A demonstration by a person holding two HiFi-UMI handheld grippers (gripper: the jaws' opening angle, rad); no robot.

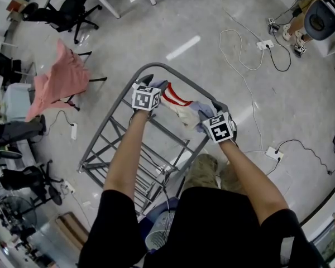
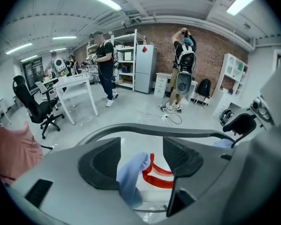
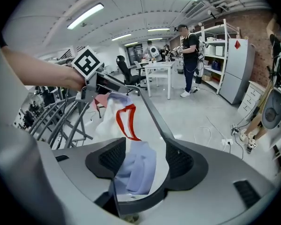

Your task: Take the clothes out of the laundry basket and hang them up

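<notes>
A white garment with red trim and light blue parts lies over the top rail of a grey drying rack. My left gripper is at the garment's left end and my right gripper at its right end. In the left gripper view the left gripper is open, with a blue fold loose between the jaws and the red trim beyond. In the right gripper view the right gripper is open too; blue cloth hangs between its jaws without being pinched.
A pink garment hangs on a stand to the left. A white mesh basket sits by my legs. Cables and power strips lie on the floor to the right. Office chairs, a white table and two people stand farther off.
</notes>
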